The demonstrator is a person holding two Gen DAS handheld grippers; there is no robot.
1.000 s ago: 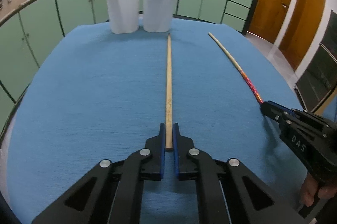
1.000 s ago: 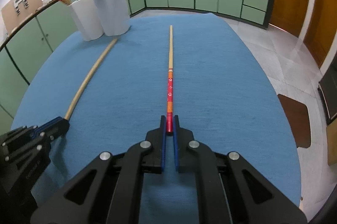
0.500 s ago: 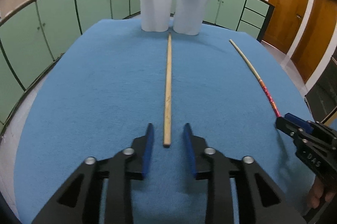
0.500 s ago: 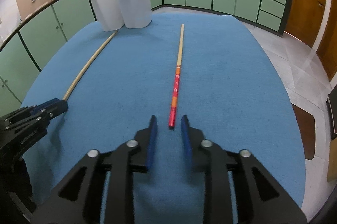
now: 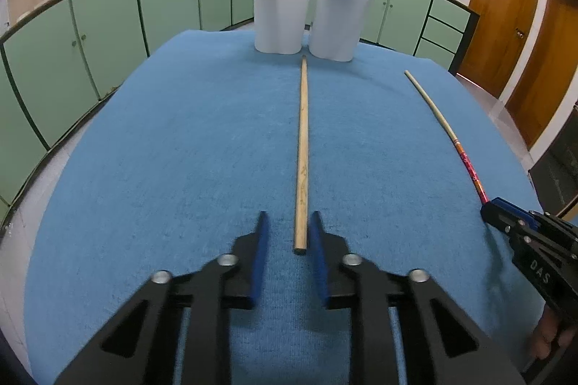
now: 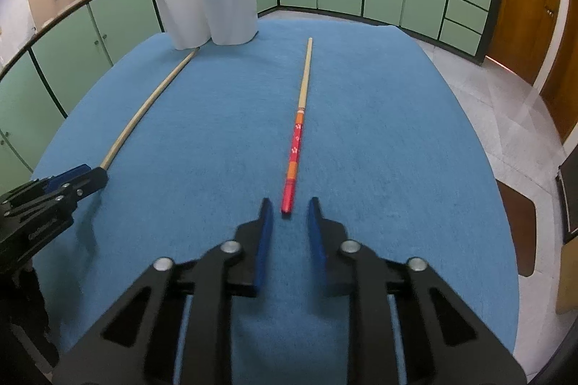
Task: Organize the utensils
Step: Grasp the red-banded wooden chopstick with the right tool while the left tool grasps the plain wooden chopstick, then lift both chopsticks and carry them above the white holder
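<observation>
Green cabinet fronts (image 5: 108, 34) ring a kitchen, with wooden doors (image 5: 505, 23) off to one side, and in the middle stands a worktop covered by a blue cloth (image 5: 180, 150). At its far edge sit two white plastic utensil holders (image 5: 310, 12), touching side by side, each already bristling with upright chopsticks; that is plainly where loose pieces are meant to end up.

Two chopsticks lie flat on the cloth, well apart and roughly parallel, their thin tips pointing toward the holders and their thick ends toward the person, which puts each butt end within easy reach of one gripper. The plain wooden chopstick (image 5: 302, 146) lies with its far tip just short of the holders. The red-and-orange patterned chopstick with a pale bamboo tip (image 6: 299, 132) lies further out on the open cloth.

The left gripper (image 5: 287, 233) is tilted down at the cloth, and the near end of the plain chopstick lies between its blue pads. The jaws are closing, but a clear gap shows on each side of the stick, so nothing is pinched yet. The right gripper (image 6: 289, 215) is likewise angled down and closing with its pads parted; the red butt end sits just ahead of the fingertips, barely entering the gap and untouched. Both sticks rest on the cloth, so each pick-up appears only begun.
</observation>
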